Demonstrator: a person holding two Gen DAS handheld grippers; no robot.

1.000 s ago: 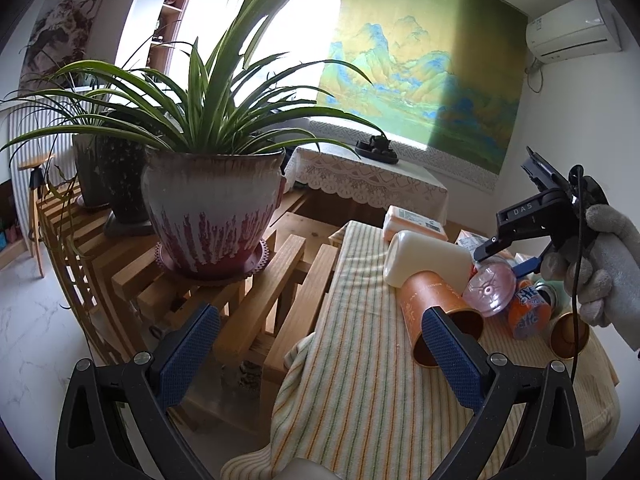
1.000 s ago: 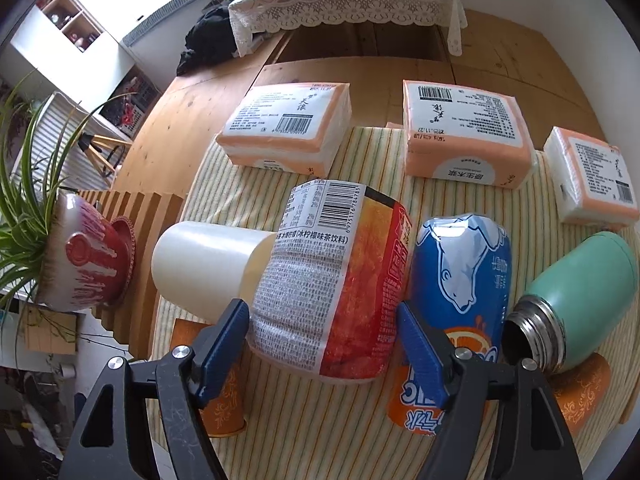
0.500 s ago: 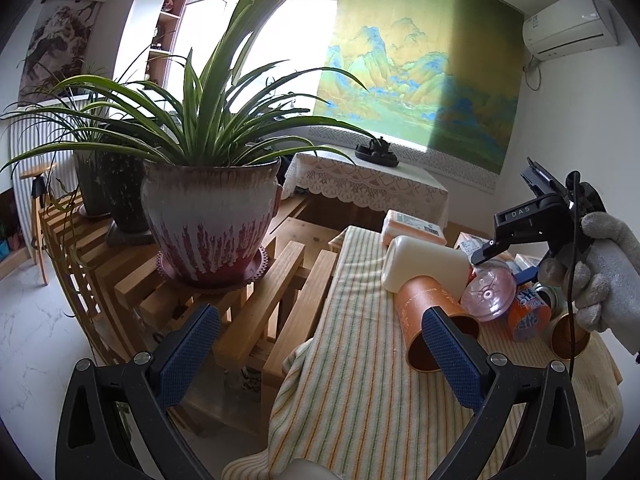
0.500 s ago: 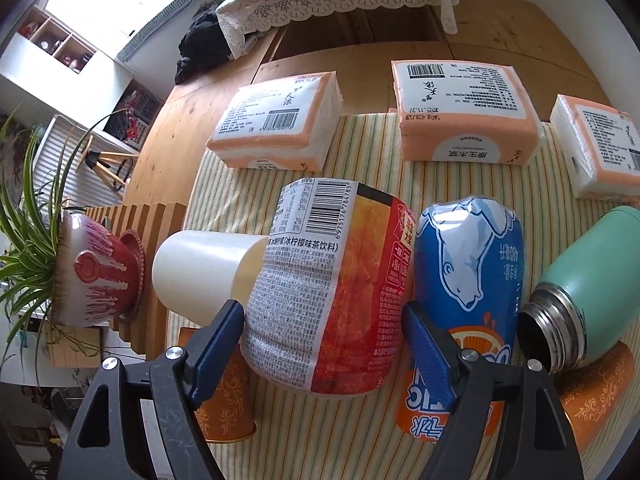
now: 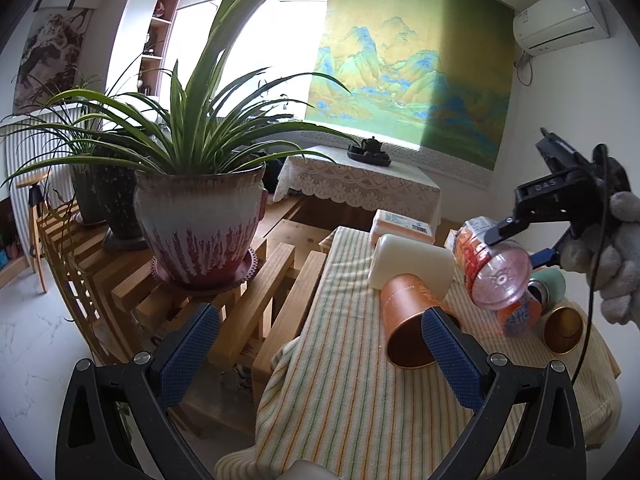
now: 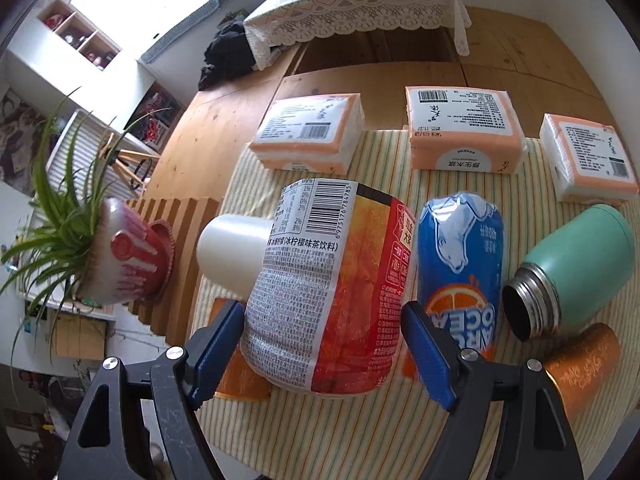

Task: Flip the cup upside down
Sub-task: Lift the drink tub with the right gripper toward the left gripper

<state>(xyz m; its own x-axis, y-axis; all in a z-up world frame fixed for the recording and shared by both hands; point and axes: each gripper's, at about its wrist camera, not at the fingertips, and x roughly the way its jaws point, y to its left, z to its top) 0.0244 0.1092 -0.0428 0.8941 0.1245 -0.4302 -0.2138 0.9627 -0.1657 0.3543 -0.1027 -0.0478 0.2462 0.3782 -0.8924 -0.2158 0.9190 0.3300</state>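
An orange paper cup lies on its side on the striped cloth, mouth toward me; part of it shows in the right wrist view under the bottle. My left gripper is open and empty, its right finger just in front of the cup's mouth. My right gripper is shut on a red-labelled tea bottle, lifted off the cloth; the bottle also shows in the left wrist view. A second orange cup lies at the right.
A white cup, a blue soda bottle and a green flask lie on the cloth. Three tissue packs line the far edge. A potted plant stands on a wooden rack at left.
My right gripper has lifted the tea bottle higher off the cloth. My left gripper has shifted slightly, and the orange cup lies still.
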